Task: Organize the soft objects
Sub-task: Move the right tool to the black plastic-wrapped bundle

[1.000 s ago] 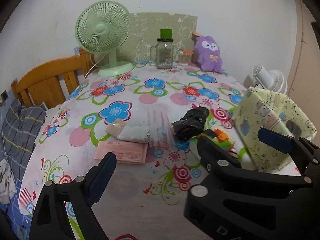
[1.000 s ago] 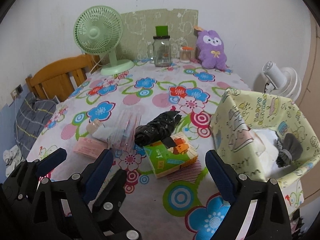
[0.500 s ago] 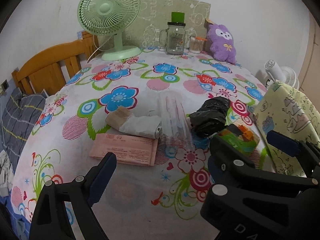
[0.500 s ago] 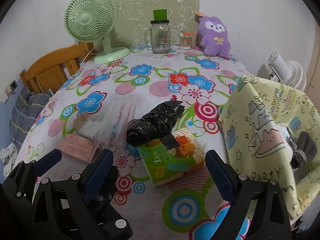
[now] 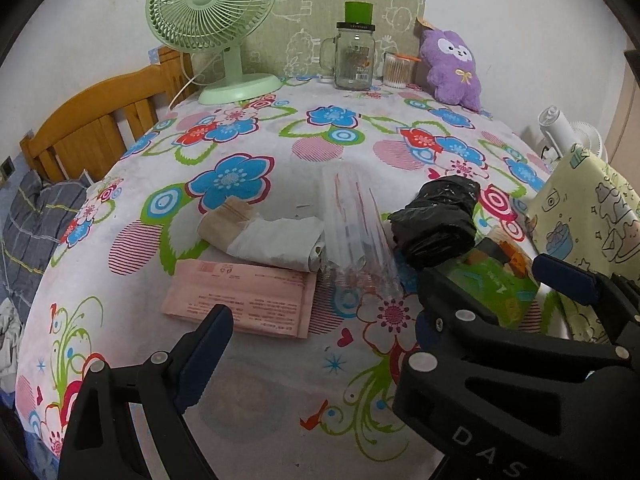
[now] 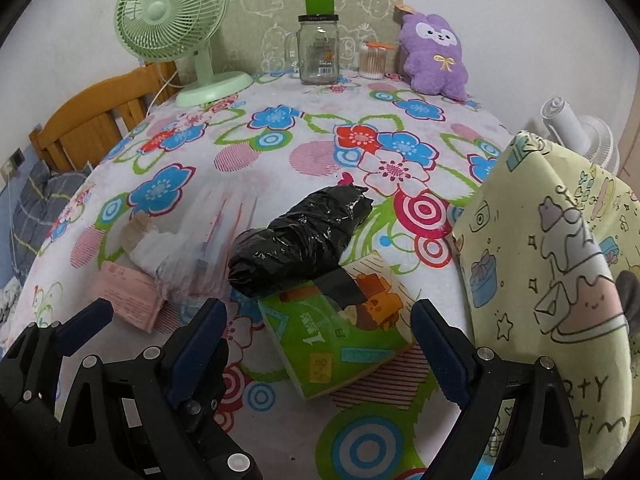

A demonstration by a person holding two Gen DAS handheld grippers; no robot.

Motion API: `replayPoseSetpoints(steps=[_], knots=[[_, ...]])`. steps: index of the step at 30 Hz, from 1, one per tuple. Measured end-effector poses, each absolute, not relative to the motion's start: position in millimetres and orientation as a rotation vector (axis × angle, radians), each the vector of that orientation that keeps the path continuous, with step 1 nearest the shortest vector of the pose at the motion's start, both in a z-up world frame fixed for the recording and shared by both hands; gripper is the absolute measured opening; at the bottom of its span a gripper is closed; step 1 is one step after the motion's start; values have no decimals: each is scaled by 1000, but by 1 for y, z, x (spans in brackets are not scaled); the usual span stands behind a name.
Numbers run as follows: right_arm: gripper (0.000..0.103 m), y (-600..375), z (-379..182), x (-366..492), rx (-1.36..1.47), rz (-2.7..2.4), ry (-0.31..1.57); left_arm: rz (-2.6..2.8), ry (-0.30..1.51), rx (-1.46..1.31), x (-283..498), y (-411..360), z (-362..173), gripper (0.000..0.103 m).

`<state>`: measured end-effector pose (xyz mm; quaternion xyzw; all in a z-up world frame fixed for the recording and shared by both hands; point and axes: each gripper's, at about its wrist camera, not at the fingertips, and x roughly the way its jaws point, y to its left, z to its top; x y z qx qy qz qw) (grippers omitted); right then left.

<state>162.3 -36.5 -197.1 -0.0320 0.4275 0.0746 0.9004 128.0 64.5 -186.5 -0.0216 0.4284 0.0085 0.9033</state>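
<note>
**Both grippers over the floral table, nothing held**

Left wrist view: my left gripper (image 5: 376, 320) hangs spread wide over the table (image 5: 280, 380), blue pads bare, nothing between them. The cloth is smooth and printed with bright flowers. Ahead lies a flat pink paper slip (image 5: 240, 300), and touching its far edge a soft rolled cloth bundle (image 5: 264, 236), beige at one end, white at the other. Just beside that, a crinkly clear plastic sleeve (image 5: 356, 232). A shiny, crumpled black plastic bundle (image 5: 436, 216) sits to the right. The right gripper's black frame crosses in front of the green packet (image 5: 496, 280) and hides most of it. At the back: green fan (image 5: 212, 20), glass mug jar (image 5: 354, 56), fuzzy purple plush (image 5: 456, 68).

Right wrist view: my right gripper (image 6: 320, 344) is easing its jaws inward while they stand wide apart; the green packet (image 6: 340, 340) lies on the table between the fingers, the pads clear of it. Here the packet shows whole: flat, glossy, a dark tape strip on top, the black bundle (image 6: 300, 240) resting against its far edge. The yellow cartoon-print fabric bin (image 6: 540, 260) stands upright at the right, something grey and soft at its opening. The left gripper's frame shows at lower left.
</note>
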Motion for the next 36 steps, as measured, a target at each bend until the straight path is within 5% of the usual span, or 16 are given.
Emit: replayPoseSetpoints(steps=[5,8,14,18,24,30,36], knots=[[74,-33,-199,164,-81,190,893,2,885,-32,127,59,-187,95],[53,-35,-198,164,-86,200,894,-25,887,-44,126,55,-185,95],[40,-35,-195,162,-64,245,901,24,878,-33,126,58,-182,94],[41,-36,-189,162,-48,249,904,33,863,-31,127,58,-178,94],[73,-45,-180,165,-18,218,885,27,840,-28,136,54,-173,87],[74,-48,-173,174,-4,204,874,37,851,-43,148,55,-175,76],[74,-47,-175,183,14,205,886,30,879,-91,152,60,-183,45]])
